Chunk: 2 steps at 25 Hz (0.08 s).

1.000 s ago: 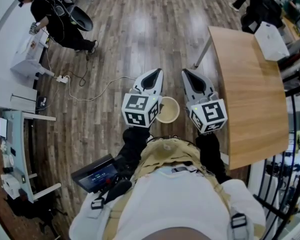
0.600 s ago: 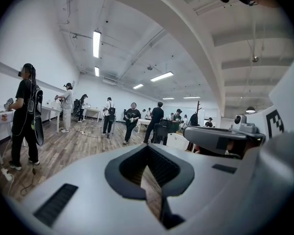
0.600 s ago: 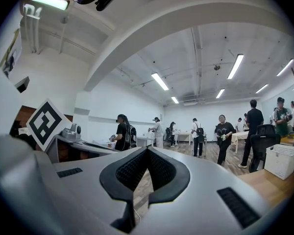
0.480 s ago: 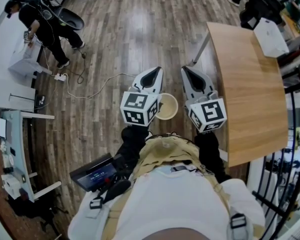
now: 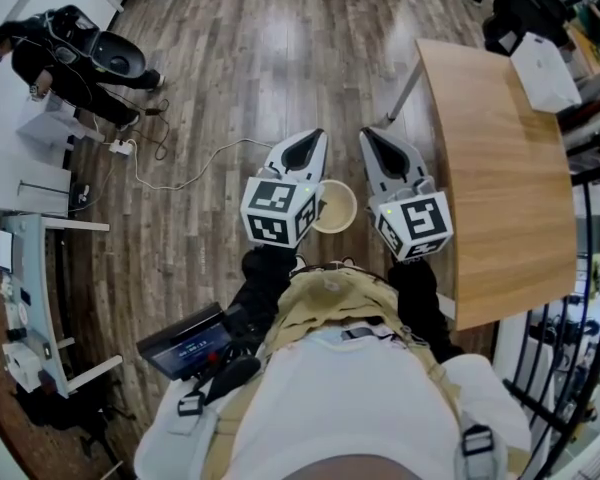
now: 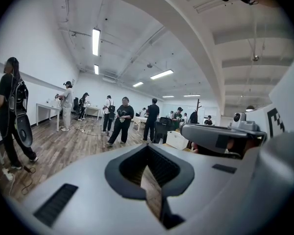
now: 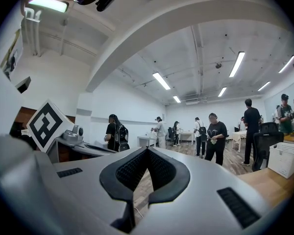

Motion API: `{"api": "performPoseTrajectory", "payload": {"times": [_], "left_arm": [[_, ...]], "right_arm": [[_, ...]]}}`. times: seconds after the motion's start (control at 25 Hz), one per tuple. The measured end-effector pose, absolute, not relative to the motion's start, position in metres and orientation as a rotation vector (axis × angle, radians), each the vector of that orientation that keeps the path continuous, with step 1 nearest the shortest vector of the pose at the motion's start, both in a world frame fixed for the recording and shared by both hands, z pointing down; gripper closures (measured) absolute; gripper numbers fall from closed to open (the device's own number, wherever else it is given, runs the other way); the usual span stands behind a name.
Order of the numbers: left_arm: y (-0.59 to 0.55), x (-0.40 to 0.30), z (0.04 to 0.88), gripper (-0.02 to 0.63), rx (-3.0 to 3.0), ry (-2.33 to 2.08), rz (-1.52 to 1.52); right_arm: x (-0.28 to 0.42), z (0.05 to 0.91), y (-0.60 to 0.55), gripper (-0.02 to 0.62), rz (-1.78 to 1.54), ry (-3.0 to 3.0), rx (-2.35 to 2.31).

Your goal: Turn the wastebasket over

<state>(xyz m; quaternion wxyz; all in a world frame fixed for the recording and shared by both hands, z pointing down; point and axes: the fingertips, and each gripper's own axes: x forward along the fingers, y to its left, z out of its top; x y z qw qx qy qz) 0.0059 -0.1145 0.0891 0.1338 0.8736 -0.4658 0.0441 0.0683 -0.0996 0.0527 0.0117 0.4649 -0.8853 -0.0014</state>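
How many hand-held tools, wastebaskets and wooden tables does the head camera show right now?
Tools: 2 (left tool, right tool)
wastebasket: 1
wooden table: 1
Total: 4

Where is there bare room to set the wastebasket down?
Bare floor lies ahead of the wastebasket, between the white cable and the table. The table's near end is bare; a box fills its far end. Tight between left gripper and right gripper.
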Motion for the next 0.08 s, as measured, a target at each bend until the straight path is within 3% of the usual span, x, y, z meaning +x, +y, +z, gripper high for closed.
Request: {"api": "performPoseTrajectory", "payload": {"times": [0.08], "left_arm": [[-0.1153,0.0053,0.0886,0.604,2.533,-1.350,0.128]], "right_arm": [[0.0673,0.0528,-0.1002,0.574,-0.001,-2.760,1.445]]}}
